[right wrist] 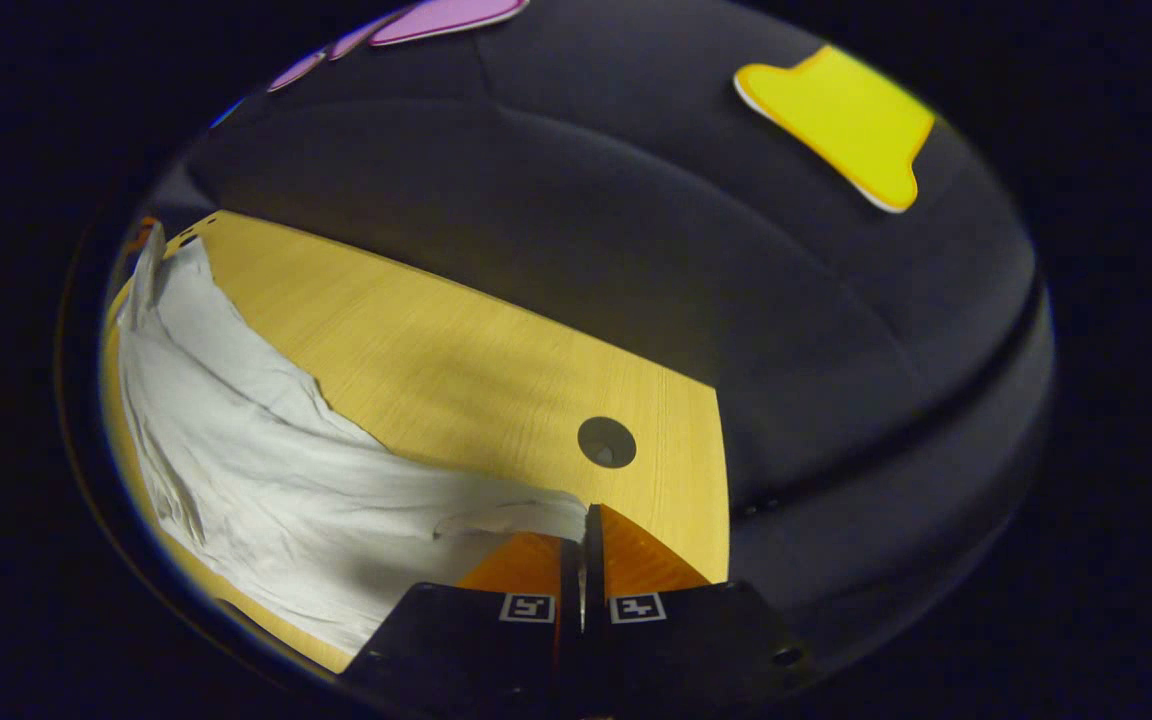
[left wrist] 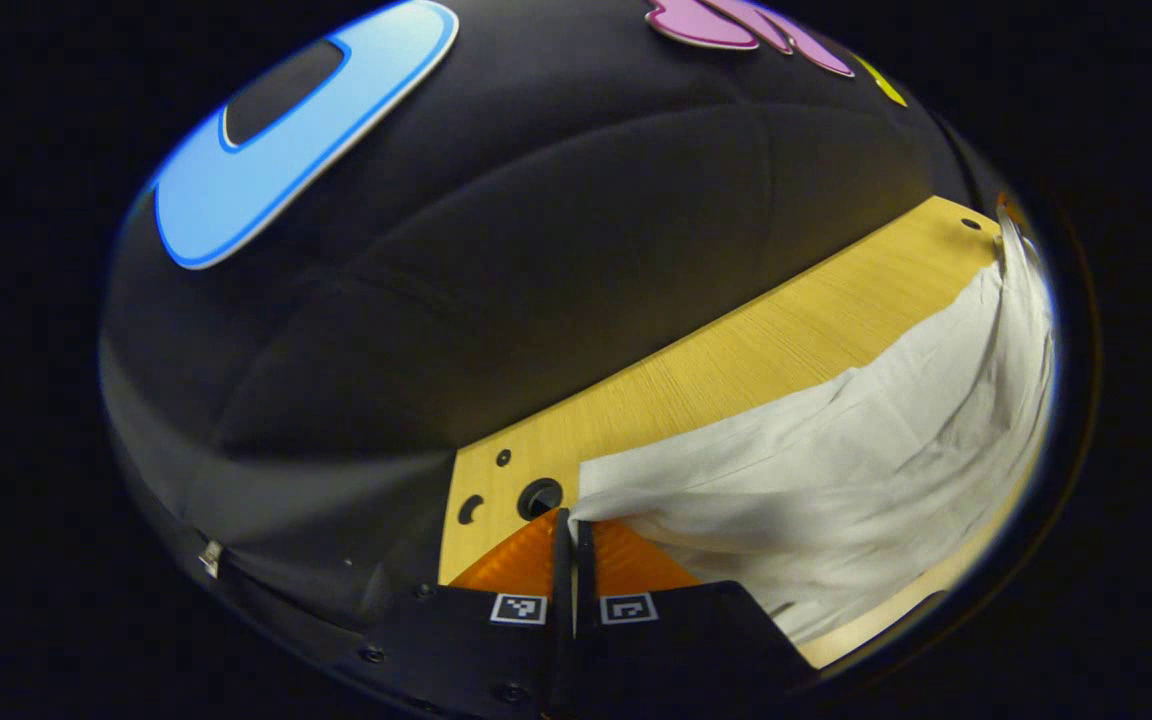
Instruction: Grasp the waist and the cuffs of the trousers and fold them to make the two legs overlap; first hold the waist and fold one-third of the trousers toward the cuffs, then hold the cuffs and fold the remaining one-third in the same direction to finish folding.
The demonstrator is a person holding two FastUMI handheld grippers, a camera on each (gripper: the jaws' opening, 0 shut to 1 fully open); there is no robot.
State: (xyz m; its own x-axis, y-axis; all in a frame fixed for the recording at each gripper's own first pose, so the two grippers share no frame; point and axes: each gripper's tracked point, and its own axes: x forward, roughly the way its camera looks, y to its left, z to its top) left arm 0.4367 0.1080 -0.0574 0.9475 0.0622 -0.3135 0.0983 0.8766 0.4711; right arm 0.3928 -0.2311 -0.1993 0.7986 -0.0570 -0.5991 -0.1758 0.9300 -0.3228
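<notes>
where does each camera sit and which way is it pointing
Left gripper view: rides on the left gripper, looking along its closed fingers across the wooden table; white trousers stretch off to its right.
Right gripper view: rides on the right gripper, fingers closed on the trousers, which stretch off to its left.
Shared: the table, the trousers and the booth wall.

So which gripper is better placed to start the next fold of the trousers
Neither clearly. The left gripper and the right gripper each pinch an end of the white trousers, stretched over the wooden table. They look equally placed to fold together.
</notes>
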